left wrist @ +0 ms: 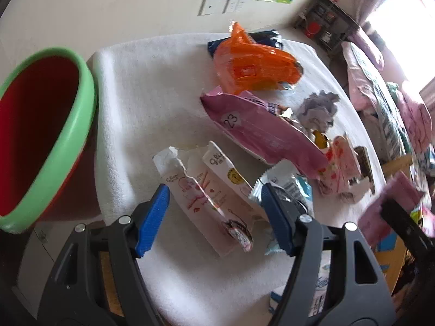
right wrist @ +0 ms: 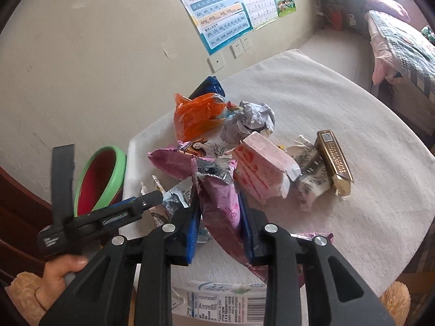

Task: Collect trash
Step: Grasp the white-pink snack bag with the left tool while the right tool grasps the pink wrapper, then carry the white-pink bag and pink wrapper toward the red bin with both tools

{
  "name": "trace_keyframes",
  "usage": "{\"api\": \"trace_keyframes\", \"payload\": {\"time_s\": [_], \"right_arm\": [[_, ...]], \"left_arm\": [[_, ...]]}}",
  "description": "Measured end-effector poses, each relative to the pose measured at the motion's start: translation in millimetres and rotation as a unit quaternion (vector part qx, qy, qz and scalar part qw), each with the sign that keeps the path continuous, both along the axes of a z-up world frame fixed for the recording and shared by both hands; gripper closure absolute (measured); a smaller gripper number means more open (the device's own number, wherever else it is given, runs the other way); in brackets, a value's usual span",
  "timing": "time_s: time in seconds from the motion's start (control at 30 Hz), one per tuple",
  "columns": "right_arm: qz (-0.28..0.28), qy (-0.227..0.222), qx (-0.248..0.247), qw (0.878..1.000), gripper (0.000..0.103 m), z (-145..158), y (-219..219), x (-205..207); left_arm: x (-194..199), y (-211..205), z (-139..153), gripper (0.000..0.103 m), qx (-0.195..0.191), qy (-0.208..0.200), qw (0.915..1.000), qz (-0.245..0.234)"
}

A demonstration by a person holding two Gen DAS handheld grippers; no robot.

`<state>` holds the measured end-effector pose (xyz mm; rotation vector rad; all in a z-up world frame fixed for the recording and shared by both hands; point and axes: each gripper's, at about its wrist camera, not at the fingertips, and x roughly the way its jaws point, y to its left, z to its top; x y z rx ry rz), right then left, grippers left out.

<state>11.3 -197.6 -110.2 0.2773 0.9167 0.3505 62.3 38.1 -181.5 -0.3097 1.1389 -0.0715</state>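
Observation:
Trash lies on a white cloth-covered table [left wrist: 152,87]. My left gripper [left wrist: 214,217] is open, its blue pads either side of a torn white-and-pink wrapper [left wrist: 212,198]. Behind lie a pink bag marked 23 [left wrist: 261,130], an orange bag [left wrist: 252,62], crumpled paper [left wrist: 318,108] and a pink carton [left wrist: 339,163]. A red bin with green rim [left wrist: 40,135] stands at the table's left. My right gripper [right wrist: 218,217] is shut on a purple-pink foil wrapper [right wrist: 217,201], held above the table. The left gripper [right wrist: 114,212] and the bin [right wrist: 100,179] show in the right wrist view.
A gold box [right wrist: 334,157] and a printed crumpled wrapper [right wrist: 310,182] lie to the right of the pile. A tissue pack [right wrist: 217,298] sits at the table's near edge. A bed [right wrist: 402,43] stands at the right; posters [right wrist: 217,8] hang on the wall.

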Motion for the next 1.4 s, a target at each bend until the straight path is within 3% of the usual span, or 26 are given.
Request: {"api": "trace_keyframes", "payload": {"time_s": [0.2, 0.33, 0.37, 0.47, 0.5, 0.63, 0.97, 1.0, 1.1, 1.23, 1.27, 1.33, 1.4], "right_arm": [[-0.001, 0.003, 0.003, 1.000, 0.076, -2, 0, -4], [0.001, 0.004, 0.002, 1.000, 0.075, -3, 1, -5], [0.001, 0.004, 0.002, 1.000, 0.075, -3, 1, -5], [-0.003, 0.005, 0.004, 1.000, 0.075, -4, -1, -5], [-0.004, 0.006, 0.005, 1.000, 0.075, -5, -2, -4], [-0.003, 0.010, 0.007, 1.000, 0.075, -7, 0, -3], [-0.005, 0.014, 0.010, 1.000, 0.075, -11, -1, -3], [-0.005, 0.015, 0.010, 1.000, 0.075, -11, -1, -2], [-0.004, 0.016, 0.009, 1.000, 0.075, -13, 0, -2], [-0.005, 0.017, 0.010, 1.000, 0.075, -13, -1, -2], [-0.005, 0.018, 0.010, 1.000, 0.075, -14, -1, -2], [-0.004, 0.018, 0.010, 1.000, 0.075, -14, -1, -2], [-0.005, 0.017, 0.009, 1.000, 0.075, -14, 0, -2]], "left_arm": [[12, -1, -22, 0.027, -0.029, 0.043, 0.9984, 0.024], [13, -16, -21, 0.027, -0.011, 0.042, 0.9991, 0.001], [10, -18, -21, 0.029, -0.007, 0.038, 0.9992, -0.007], [4, -17, -21, 0.048, 0.007, 0.027, 0.9996, -0.009], [4, -14, -21, 0.057, -0.002, 0.027, 0.9996, -0.010], [3, -4, -21, 0.071, -0.023, 0.030, 0.9993, -0.005], [-5, -9, -9, 0.073, 0.012, 0.004, 0.9995, -0.030], [-4, -10, -9, 0.071, 0.017, 0.004, 0.9994, -0.030], [-1, -8, -11, 0.053, 0.024, 0.001, 0.9994, -0.023], [4, -3, -13, 0.052, 0.022, -0.001, 0.9996, -0.018], [5, -3, -15, 0.054, 0.020, 0.001, 0.9996, -0.020], [5, -1, -18, 0.072, 0.013, 0.006, 0.9996, -0.026], [4, -2, -17, 0.074, 0.014, 0.003, 0.9994, -0.031]]}}
